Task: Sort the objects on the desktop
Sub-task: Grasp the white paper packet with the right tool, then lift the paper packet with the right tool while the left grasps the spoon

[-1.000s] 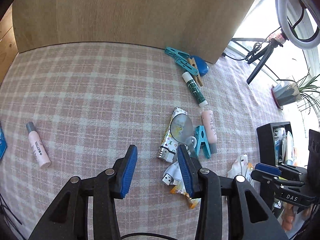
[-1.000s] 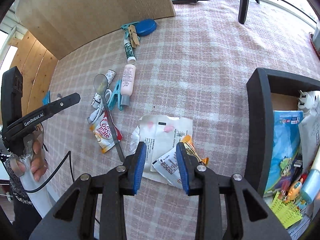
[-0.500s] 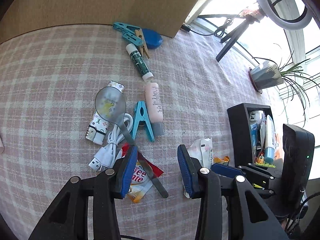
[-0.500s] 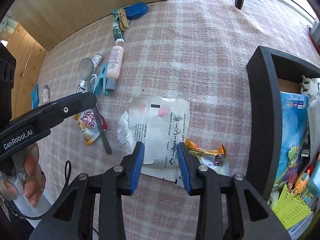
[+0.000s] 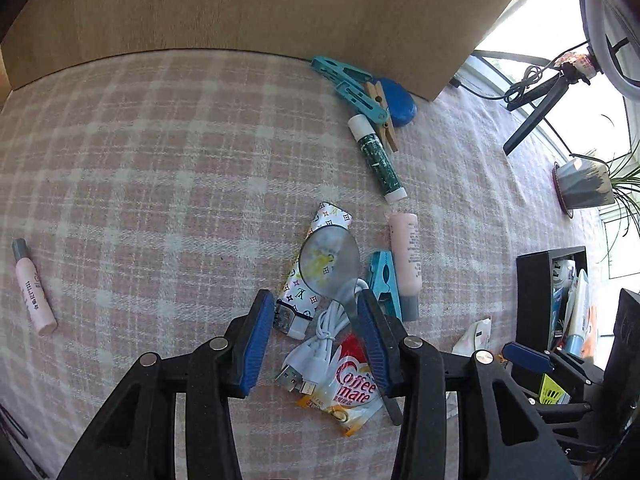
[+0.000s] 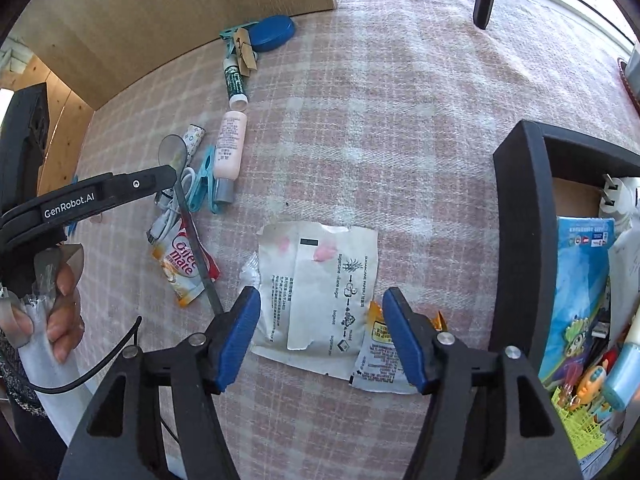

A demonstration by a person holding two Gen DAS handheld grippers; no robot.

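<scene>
Right wrist view: the right gripper points steeply down over a pink checked tablecloth. Its blue-padded jaws have just been opening and now stand wide, gripping nothing. Between them lies a flat white paper packet, overlapping a small orange-edged sachet at its right. Both look light, thin and limp, likely to crumple or slide; a pinch across a raised edge seems the best hold. To the right stands a black organiser box, already crowded with items.

In the left wrist view, the left gripper also tilts steeply downward, its jaws about half open and empty. Beneath them sit a metal spoon, stiff and probably slippery, lying over a patterned lighter, a coiled white cable and a soft Coffee-mate sachet. The spoon's thin handle, beside the right pad, looks the likeliest place to take hold. A person's hand grips the left tool's handle.
</scene>
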